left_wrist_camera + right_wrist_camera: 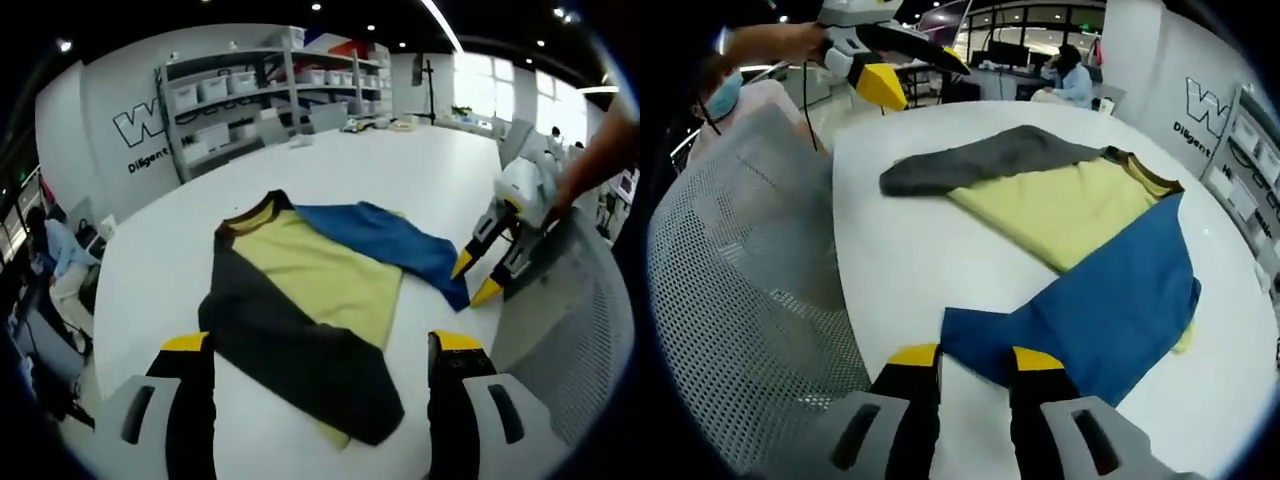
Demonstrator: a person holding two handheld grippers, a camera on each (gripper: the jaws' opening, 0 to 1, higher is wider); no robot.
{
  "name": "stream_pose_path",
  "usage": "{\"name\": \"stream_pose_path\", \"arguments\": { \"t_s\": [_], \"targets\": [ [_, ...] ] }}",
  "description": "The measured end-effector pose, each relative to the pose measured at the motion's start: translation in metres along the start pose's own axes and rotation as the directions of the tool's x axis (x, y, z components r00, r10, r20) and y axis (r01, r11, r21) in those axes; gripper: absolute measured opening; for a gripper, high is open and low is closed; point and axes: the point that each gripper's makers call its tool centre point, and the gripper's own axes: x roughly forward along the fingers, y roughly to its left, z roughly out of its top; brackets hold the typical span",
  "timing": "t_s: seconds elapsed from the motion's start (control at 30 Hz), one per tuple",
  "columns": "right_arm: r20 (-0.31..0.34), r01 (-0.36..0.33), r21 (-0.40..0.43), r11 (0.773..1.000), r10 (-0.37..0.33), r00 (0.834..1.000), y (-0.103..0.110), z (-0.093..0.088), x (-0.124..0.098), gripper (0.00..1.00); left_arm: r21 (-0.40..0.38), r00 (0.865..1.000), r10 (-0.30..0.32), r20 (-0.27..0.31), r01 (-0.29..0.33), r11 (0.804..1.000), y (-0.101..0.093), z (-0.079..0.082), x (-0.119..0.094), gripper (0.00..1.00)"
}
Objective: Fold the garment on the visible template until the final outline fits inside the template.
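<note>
Left gripper view shows the shirt (310, 300) spread on a white table (420, 180), yellow body in the middle, dark grey sleeve folded across the near side, blue sleeve lying to the far right. The left gripper (320, 345) hovers near it with jaws wide apart, holding nothing. The right gripper (480, 275) sits just beside the blue sleeve's end. In the right gripper view, the right gripper (975, 358) has its jaws a little apart at the blue sleeve's (1110, 310) near edge; whether cloth is pinched cannot be told. A mesh chair back (740, 300) stands just beside the table. No template outline can be made out. A shallow pinch could slip, letting the sleeve fall crooked and bunch.
</note>
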Motion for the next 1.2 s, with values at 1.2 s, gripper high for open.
{"name": "stream_pose_path", "arguments": {
  "t_s": [1.2],
  "targets": [
    [-0.03, 0.392, 0.203, 0.897, -0.394, 0.919, -0.154, -0.022, -0.074, 0.05, -0.033, 0.999, 0.042, 0.019, -0.041, 0.999, 0.018, 0.004, -0.005, 0.8]
  ]
}}
